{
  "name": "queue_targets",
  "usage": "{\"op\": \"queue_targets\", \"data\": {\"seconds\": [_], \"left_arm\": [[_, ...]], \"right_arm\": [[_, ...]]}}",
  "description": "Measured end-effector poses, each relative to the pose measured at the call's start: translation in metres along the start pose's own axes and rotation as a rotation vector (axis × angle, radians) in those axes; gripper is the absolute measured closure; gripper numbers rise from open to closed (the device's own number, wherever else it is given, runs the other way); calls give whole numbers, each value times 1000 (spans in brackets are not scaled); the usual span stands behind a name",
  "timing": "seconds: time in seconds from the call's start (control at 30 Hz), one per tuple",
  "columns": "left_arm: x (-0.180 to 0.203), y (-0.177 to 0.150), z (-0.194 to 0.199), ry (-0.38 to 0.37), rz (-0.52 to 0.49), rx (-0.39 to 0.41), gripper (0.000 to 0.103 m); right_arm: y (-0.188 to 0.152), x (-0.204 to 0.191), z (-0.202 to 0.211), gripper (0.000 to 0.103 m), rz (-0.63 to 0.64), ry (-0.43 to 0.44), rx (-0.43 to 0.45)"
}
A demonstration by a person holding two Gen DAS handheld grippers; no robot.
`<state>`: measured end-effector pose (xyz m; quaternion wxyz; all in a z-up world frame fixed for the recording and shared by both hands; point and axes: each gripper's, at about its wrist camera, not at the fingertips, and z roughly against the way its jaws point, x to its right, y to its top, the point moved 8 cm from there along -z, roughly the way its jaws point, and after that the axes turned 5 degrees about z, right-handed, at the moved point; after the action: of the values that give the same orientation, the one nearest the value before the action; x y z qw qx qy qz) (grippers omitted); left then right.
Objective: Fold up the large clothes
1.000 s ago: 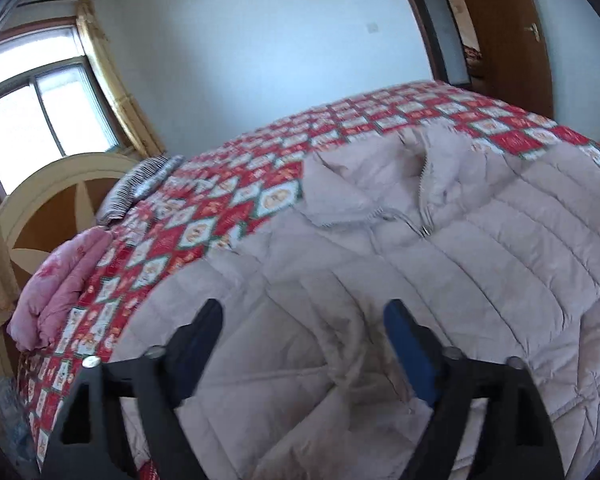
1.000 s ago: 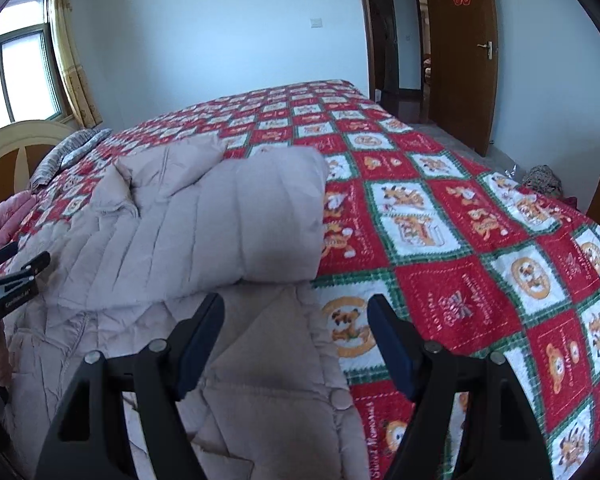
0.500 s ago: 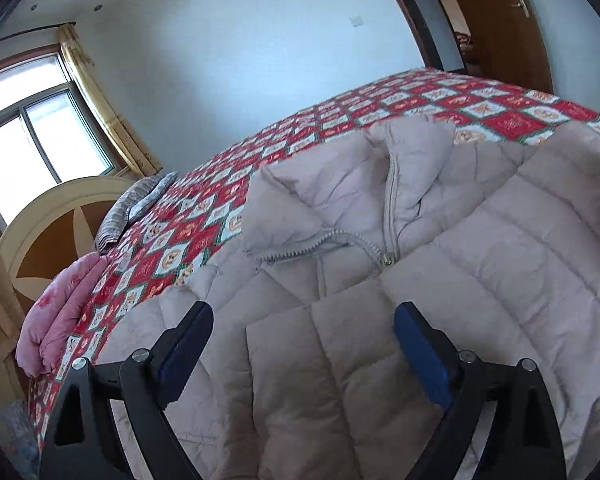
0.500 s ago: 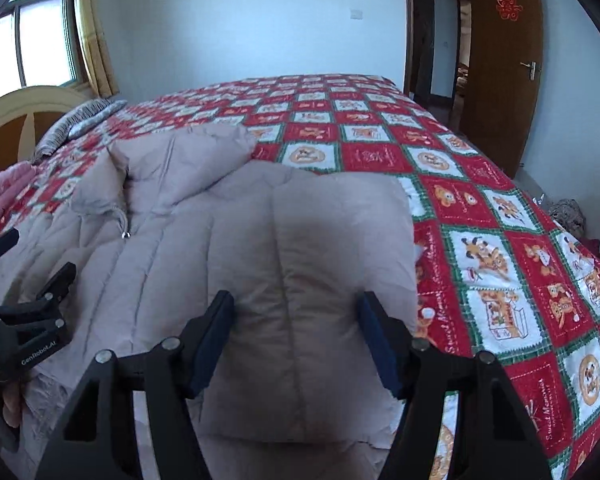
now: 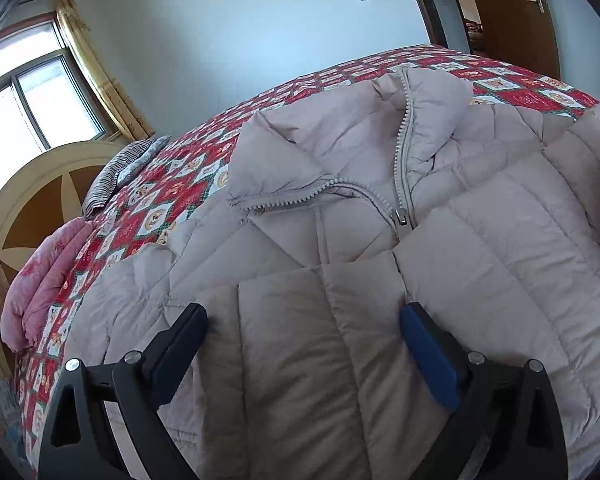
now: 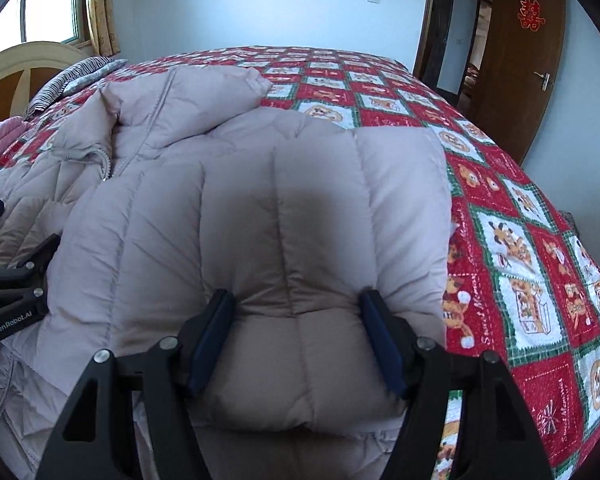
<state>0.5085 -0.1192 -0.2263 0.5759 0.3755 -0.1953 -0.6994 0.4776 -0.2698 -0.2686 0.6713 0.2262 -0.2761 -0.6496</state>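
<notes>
A pale pink puffer jacket (image 5: pixel 480 216) lies on the bed, collar away from me, zipper (image 5: pixel 400 216) partly open. It also shows in the right wrist view (image 6: pixel 300 200). My left gripper (image 5: pixel 304 320) is open, its jaws wide apart over a folded quilted panel at the jacket's near left. My right gripper (image 6: pixel 296 316) is open too, its fingers (image 6: pixel 216 328) pressing either side of a puffy folded part on the jacket's right. The left gripper also shows at the left edge of the right wrist view (image 6: pixel 12 292).
The bed has a red patchwork quilt (image 6: pixel 520 240). A rounded headboard (image 5: pixel 40 200), a striped pillow (image 5: pixel 116 176) and a pink blanket (image 5: pixel 40 280) lie to the left. A window (image 5: pixel 32 108) is behind them. A brown door (image 6: pixel 520 64) stands at the right.
Both grippers have moved forward and lower over the jacket. The right gripper's jaws have narrowed around the puffy fold. The lower part of the jacket now lies folded up under both grippers.
</notes>
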Motion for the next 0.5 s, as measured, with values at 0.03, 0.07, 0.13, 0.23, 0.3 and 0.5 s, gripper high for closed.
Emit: {"op": "queue_targets", "data": {"seconds": [0.03,0.07,0.13,0.23,0.3,0.5], "left_arm": [[-1,-1,-3,-11,9,-13,3],[-2,-1,-5,-21,20,-24,2],[-4,-3,-10,-44,43,-44,1],[-5,-4,-12,-67,68,-60,1],[-5,-5,-11,-66,71,-56,1],[-4,-6,-10,-60,69,-50,1]], "right_arm": [[0,0,0,32,3,-4,-3],[0,0,0,32,8,-7,-6],[3,1,6,32,11,5,-8],[18,7,37,33,-46,39,86],[34,14,53,33,-72,17,159],[49,38,0,35,-103,-36,58]]}}
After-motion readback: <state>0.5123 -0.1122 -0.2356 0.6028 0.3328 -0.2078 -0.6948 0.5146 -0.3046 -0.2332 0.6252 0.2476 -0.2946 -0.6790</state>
